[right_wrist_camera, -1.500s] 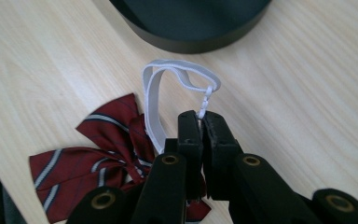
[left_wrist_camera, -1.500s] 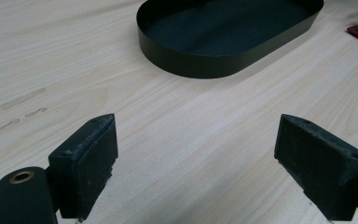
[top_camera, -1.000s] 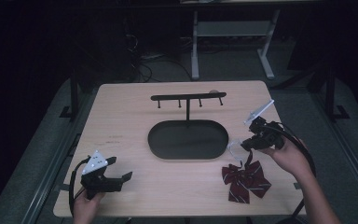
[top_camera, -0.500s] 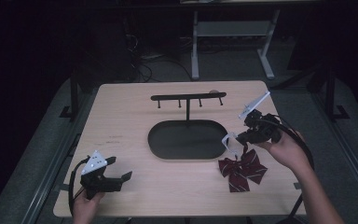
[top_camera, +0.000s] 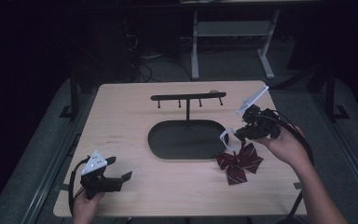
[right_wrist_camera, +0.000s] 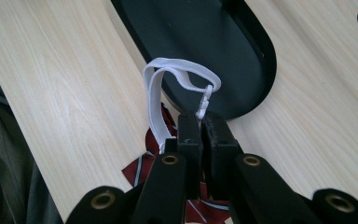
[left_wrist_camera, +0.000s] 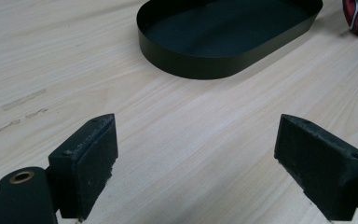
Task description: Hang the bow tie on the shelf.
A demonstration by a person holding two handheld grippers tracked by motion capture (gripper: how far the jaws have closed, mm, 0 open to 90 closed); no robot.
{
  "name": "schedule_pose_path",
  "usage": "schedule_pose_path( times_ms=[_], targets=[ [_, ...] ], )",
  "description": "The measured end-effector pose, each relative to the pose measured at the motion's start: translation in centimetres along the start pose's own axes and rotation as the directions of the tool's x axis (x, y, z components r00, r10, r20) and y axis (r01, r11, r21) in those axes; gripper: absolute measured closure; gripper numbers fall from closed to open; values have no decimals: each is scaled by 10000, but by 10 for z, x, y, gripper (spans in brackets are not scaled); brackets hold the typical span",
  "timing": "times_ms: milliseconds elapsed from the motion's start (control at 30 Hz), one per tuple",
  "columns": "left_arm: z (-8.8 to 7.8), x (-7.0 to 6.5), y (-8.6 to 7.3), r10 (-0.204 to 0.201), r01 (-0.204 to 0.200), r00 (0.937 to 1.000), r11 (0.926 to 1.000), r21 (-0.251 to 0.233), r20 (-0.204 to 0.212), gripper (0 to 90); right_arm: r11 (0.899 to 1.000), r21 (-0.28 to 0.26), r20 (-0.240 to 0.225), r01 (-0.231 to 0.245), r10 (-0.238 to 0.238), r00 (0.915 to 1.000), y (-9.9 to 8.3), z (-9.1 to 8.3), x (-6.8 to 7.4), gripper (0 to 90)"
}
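On the pale wooden bench (top_camera: 135,121), the left hand-held gripper (top_camera: 114,179) rests spread and empty. The black hook stand (top_camera: 188,98) is bare. The right hand-held gripper (top_camera: 237,134), pressed together, pinches the white elastic loop (right_wrist_camera: 177,77) of the dark red striped bow tie (top_camera: 239,161), partly lifted; hanging it remains.

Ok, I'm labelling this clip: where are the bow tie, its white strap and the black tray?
bow tie (top_camera: 240,161): high view, centre knot.
white strap (right_wrist_camera: 154,93): right gripper view, loop's left side.
black tray (left_wrist_camera: 200,65): left gripper view, near wall.
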State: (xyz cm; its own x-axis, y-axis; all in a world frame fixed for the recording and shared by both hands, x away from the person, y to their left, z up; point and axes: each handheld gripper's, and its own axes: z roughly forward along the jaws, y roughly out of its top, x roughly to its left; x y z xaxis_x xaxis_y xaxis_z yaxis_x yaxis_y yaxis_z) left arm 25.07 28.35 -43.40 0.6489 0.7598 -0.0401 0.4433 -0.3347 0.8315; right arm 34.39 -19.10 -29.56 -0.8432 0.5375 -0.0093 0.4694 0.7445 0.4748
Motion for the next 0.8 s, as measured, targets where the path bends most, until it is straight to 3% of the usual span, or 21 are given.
schedule_pose_path(
  times_ms=[800],
  targets=[
    [0, -1, 1, -11, 11, 10000, 10000, -58, 8, 131, 9998, -92, 184, 175, -173, 9997, 20, -12, -1, 861]
  ],
)
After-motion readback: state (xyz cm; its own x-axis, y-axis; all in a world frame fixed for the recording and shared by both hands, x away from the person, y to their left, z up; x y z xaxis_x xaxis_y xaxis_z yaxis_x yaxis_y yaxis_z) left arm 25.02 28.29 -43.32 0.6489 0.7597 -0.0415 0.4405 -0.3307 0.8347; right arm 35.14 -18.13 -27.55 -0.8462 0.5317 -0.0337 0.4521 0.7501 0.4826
